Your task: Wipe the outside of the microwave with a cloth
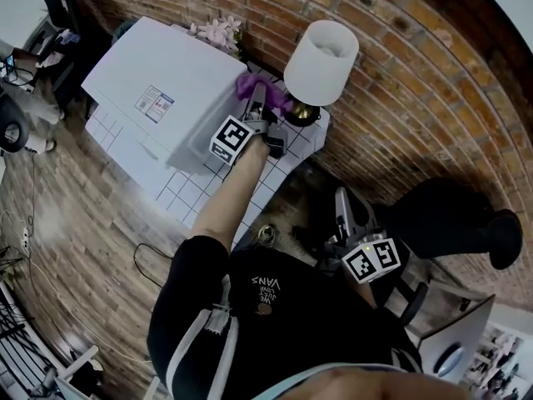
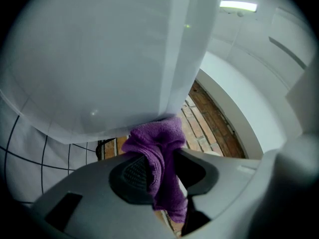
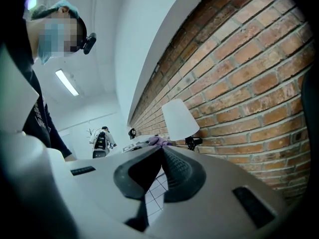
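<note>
A white microwave (image 1: pixel 162 90) stands on a white tiled table (image 1: pixel 187 186) against the brick wall. My left gripper (image 1: pixel 258 107) is shut on a purple cloth (image 1: pixel 250 86), which it presses to the microwave's right rear corner. In the left gripper view the purple cloth (image 2: pixel 159 161) hangs between the pads and touches the white microwave side (image 2: pixel 99 59) above it. My right gripper (image 1: pixel 346 211) hangs low beside the person's body, away from the table, shut and empty; its view shows the pads (image 3: pixel 174 171) closed together and the cloth (image 3: pixel 158 141) far off.
A lamp with a white shade (image 1: pixel 321 61) stands on the table just right of the cloth, close to the left gripper. Pale flowers (image 1: pixel 215 32) sit behind the microwave. A dark stool or bag (image 1: pixel 450 215) lies on the floor at right.
</note>
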